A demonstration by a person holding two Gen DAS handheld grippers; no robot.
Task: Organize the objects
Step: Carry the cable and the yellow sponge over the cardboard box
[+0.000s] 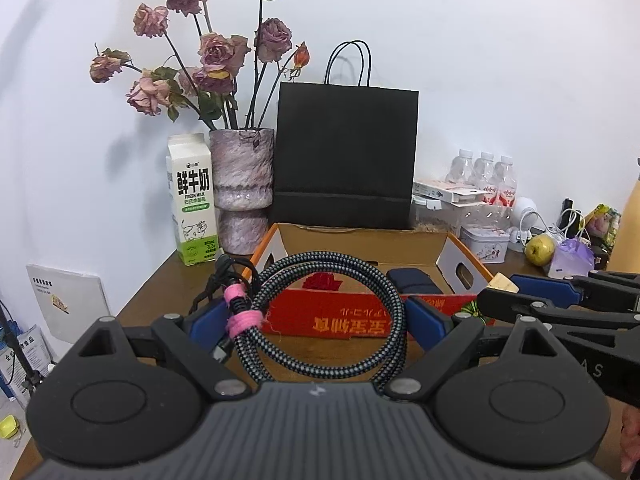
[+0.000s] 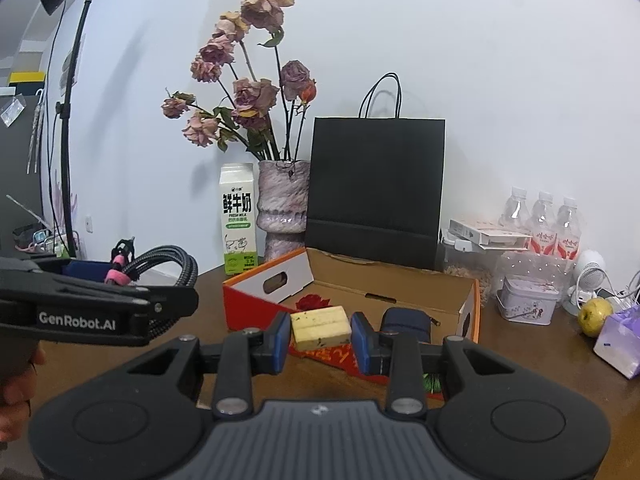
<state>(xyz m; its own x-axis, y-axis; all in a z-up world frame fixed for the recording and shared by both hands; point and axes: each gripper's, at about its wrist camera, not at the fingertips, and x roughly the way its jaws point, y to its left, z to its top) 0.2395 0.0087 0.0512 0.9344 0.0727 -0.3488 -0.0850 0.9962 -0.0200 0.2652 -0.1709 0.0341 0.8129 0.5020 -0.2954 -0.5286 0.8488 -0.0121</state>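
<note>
My left gripper (image 1: 316, 318) is shut on a coiled grey braided cable (image 1: 320, 265) bound with a pink tie, and holds it in front of an open cardboard box (image 1: 360, 242) with orange and red sides. My right gripper (image 2: 320, 340) is shut on a pale yellow block (image 2: 320, 326), held just before the box's (image 2: 400, 288) near wall. A dark blue pouch (image 2: 404, 324) lies inside the box beside a red rose print (image 2: 314, 302). The two grippers are side by side; the cable (image 2: 172, 258) shows at the left of the right wrist view.
Behind the box stand a milk carton (image 1: 194, 200), a vase of dried roses (image 1: 242, 184) and a black paper bag (image 1: 346, 156). To the right are water bottles (image 2: 542, 224), a tin (image 2: 528, 300), a green apple (image 2: 594, 316) and a purple pack (image 2: 620, 340). A light stand (image 2: 68, 120) rises at the left.
</note>
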